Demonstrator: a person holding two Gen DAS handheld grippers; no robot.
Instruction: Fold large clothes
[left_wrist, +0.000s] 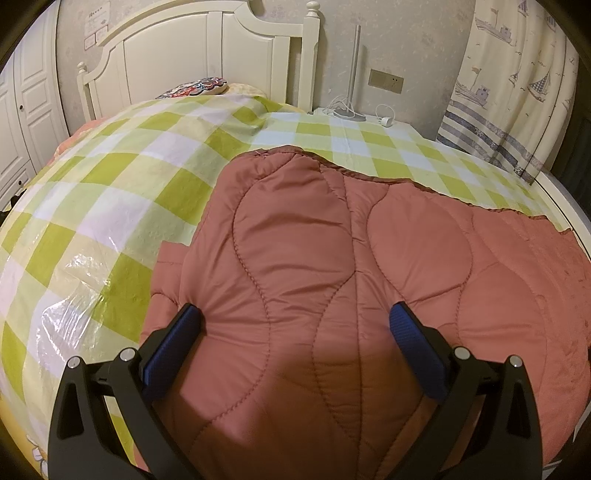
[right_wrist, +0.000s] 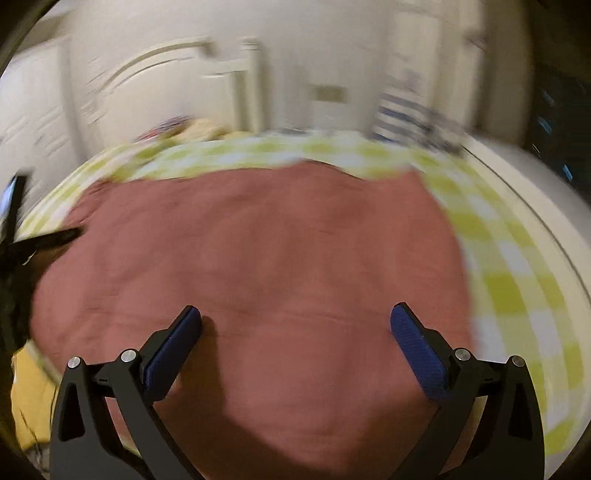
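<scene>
A large rust-red quilted garment (left_wrist: 332, 266) lies spread on a bed with a green-and-white checked cover (left_wrist: 110, 177). One flap is folded over, and a lower layer shows at its left edge. My left gripper (left_wrist: 295, 321) hovers low over the garment's near part, open, with nothing between its blue pads (left_wrist: 410, 332). In the blurred right wrist view the same garment (right_wrist: 258, 251) fills the middle. My right gripper (right_wrist: 295, 321) stands open above it, empty. The other gripper's dark frame (right_wrist: 22, 243) shows at the left edge.
A cream headboard (left_wrist: 207, 55) and a patterned pillow (left_wrist: 199, 86) stand at the far end. A bedside table (left_wrist: 354, 116) carries a lamp and cables, with a socket on the wall. A boat-print curtain (left_wrist: 517, 92) hangs right. Something yellow (right_wrist: 29, 398) lies off the bed's left edge.
</scene>
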